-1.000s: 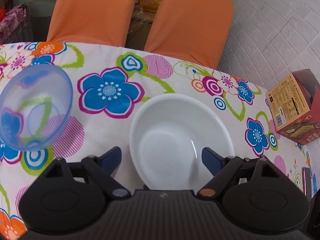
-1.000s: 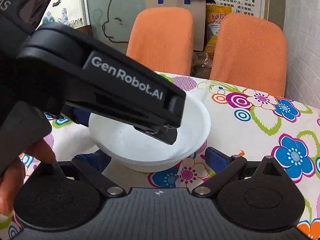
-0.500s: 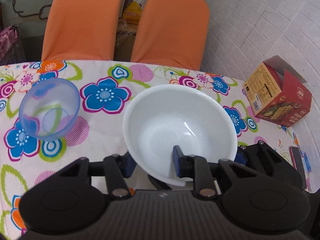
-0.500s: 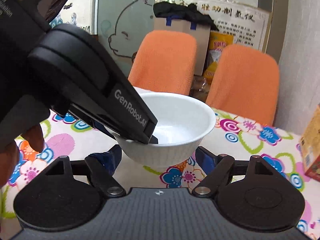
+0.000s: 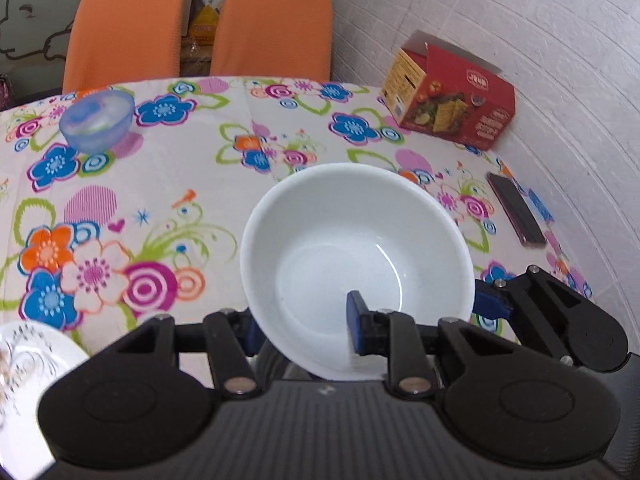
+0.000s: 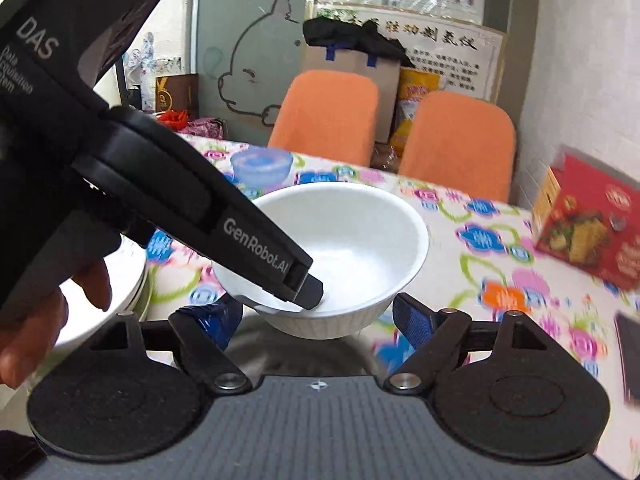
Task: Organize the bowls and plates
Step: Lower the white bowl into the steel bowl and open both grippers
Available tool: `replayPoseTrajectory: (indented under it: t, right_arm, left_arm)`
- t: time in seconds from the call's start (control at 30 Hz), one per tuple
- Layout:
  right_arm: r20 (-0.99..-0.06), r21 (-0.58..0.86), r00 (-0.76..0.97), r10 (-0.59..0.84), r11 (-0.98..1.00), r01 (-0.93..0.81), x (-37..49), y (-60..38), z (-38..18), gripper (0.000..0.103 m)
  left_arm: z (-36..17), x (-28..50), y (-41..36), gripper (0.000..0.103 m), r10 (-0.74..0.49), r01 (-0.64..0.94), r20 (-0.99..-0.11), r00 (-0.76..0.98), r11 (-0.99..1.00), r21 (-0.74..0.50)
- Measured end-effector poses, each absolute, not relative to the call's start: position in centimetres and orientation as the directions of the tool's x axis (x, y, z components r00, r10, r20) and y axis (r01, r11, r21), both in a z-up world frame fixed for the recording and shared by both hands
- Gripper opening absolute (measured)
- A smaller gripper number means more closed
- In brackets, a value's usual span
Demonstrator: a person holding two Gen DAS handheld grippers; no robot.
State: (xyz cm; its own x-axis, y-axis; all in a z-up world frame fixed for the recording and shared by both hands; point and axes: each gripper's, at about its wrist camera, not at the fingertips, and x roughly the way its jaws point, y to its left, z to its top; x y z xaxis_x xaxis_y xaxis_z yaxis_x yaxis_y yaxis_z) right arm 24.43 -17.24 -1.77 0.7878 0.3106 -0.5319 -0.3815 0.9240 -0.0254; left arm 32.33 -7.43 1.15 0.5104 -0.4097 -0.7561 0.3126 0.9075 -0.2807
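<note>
1. Off to the far left of my left gripper (image 5: 302,324), a white patterned plate (image 5: 28,364) is showing at the frame edge; my right camera is catching only blurred white rims (image 6: 132,280) there, behind a person's hand (image 6: 44,316) that is holding the left tool.
2. Ahead and to the left of both tools, a translucent blue bowl (image 5: 97,120) is sitting on the floral tablecloth (image 5: 180,184), well apart from the rest; the right view is showing it (image 6: 262,166) just past the white bowl's far rim.
3. My left gripper is clamping the near wall of the white bowl (image 5: 356,256), one blue pad inside, the other outside. The right view is confirming this: the left tool's finger is reaching down into the bowl (image 6: 352,248), which is being held above the cloth.
4. My right gripper (image 6: 316,320) is standing spread wide, its fingers flanking the bowl from below without touching it, grasping nothing.
5. To the right of both tools, a red food box (image 5: 448,100) is standing on the table; the right view is showing only part of it (image 6: 588,220).
6. Farthest right, a dark phone (image 5: 516,208) is lying flat; the right camera is only clipping it (image 6: 630,356).
</note>
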Motion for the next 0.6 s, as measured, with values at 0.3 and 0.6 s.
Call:
replayPoseTrajectory:
  t: [0.3, 0.6]
  right_arm:
    - [-0.564, -0.01, 0.784, 0.258, 0.948, -0.319, 20.6, -16.2, -5.0, 0.069]
    - [-0.555, -0.071, 0.806, 0.208, 0.953, -0.295, 18.4, -16.9, -5.1, 0.07]
  left_arm:
    - [-2.5, 28.7, -7.7, 0.026, -0.38, 0.32, -0.793, 0.476, 0.915, -0.247]
    - [-1.3, 27.9, -6.7, 0.087, -0.406, 0.324, -0.749, 0.524, 0.908, -0.266]
